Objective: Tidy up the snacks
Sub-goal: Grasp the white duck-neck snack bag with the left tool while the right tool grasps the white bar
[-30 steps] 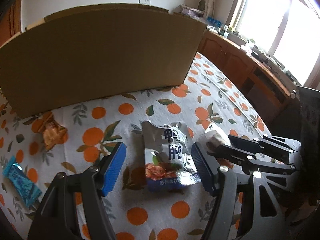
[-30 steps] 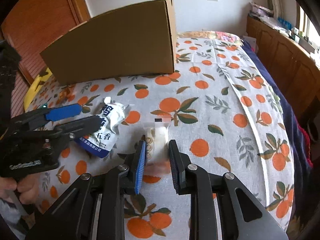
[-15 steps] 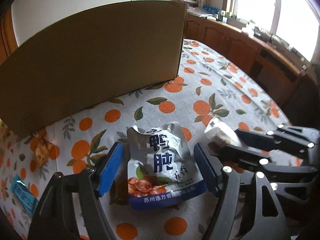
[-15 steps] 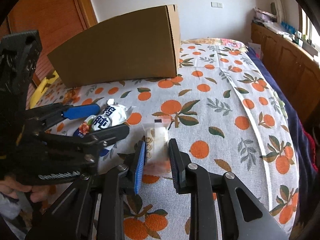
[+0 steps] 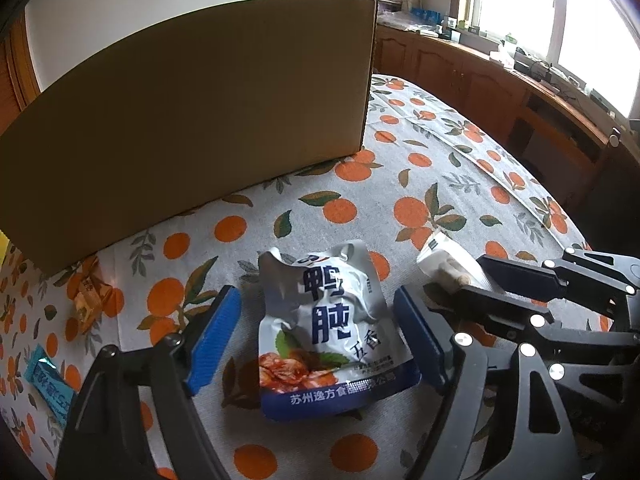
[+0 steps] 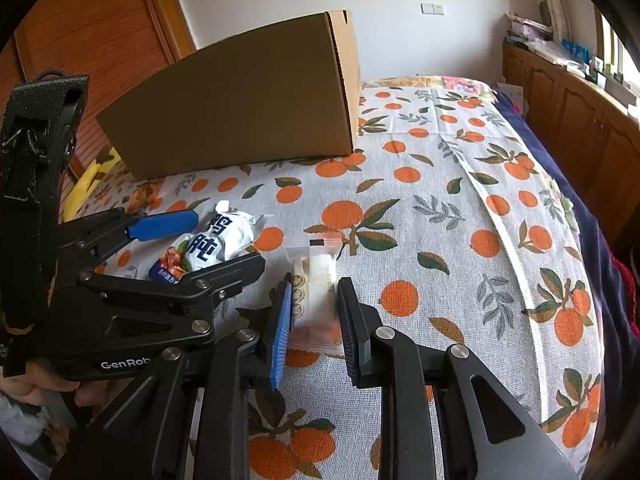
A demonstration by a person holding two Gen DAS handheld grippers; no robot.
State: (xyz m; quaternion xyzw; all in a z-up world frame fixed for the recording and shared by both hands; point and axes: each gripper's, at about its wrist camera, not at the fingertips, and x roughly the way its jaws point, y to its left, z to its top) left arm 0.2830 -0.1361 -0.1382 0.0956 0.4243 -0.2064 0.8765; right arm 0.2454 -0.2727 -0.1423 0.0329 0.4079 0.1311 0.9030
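Note:
A silver and blue snack pouch (image 5: 332, 332) lies on the orange-print cloth between the fingers of my left gripper (image 5: 320, 340), which is open around it; the pouch also shows in the right wrist view (image 6: 204, 244). My right gripper (image 6: 314, 320) is shut on a clear packet of white biscuits (image 6: 316, 280), which also shows in the left wrist view (image 5: 444, 264). A large brown cardboard box (image 5: 192, 120) stands behind both, its near wall upright; its inside is hidden.
An orange snack packet (image 5: 88, 300) and a blue wrapped bar (image 5: 50, 384) lie on the cloth at the left. Wooden cabinets (image 5: 500, 80) with clutter run under the window on the right. A wooden door (image 6: 88, 48) stands behind the box.
My left gripper has moved forward so the pouch lies deeper between its open fingers. My right gripper has stayed shut on the biscuit packet and barely moved.

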